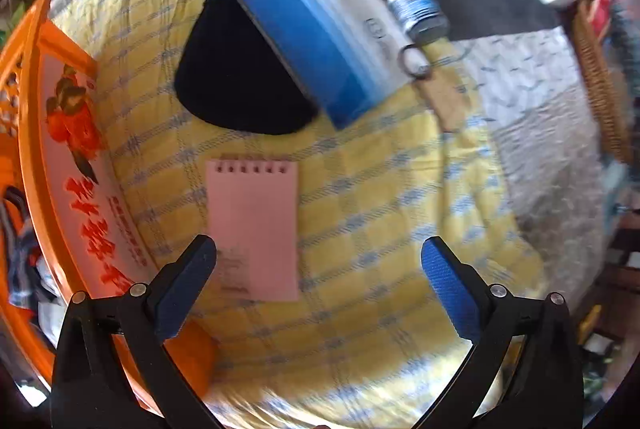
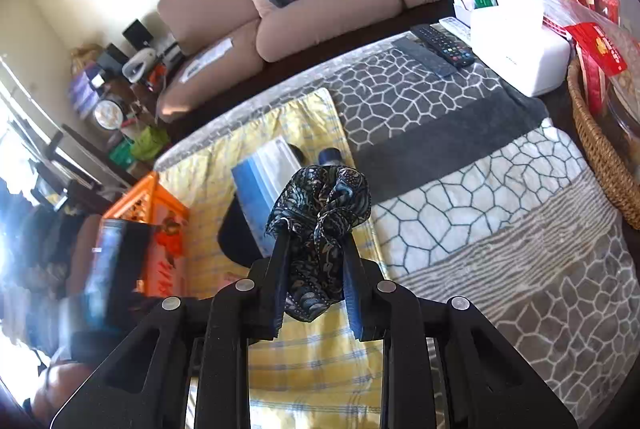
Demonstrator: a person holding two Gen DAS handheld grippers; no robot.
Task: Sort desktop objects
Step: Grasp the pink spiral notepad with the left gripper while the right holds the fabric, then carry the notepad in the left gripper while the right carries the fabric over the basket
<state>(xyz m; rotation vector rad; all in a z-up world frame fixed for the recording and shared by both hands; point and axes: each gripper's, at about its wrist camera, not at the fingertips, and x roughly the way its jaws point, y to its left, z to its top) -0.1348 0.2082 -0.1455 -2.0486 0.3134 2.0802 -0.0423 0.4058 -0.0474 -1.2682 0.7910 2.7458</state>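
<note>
Left gripper [image 1: 318, 285] hangs over the yellow checked cloth [image 1: 380, 229], jaws spread wide with nothing between them; the pink spiral-bound notepad [image 1: 253, 229] lies flat just ahead of its left finger. Right gripper [image 2: 314, 261] is clamped on a dark paisley fabric scrunchie [image 2: 320, 205], lifted above the cloth. Beyond the notepad, a blue-and-white box [image 1: 316, 25] leans over a black oval pad [image 1: 236, 77]. At the cloth's edge, the orange plastic crate [image 1: 24, 69] holds a printed carton [image 1: 76, 157].
</note>
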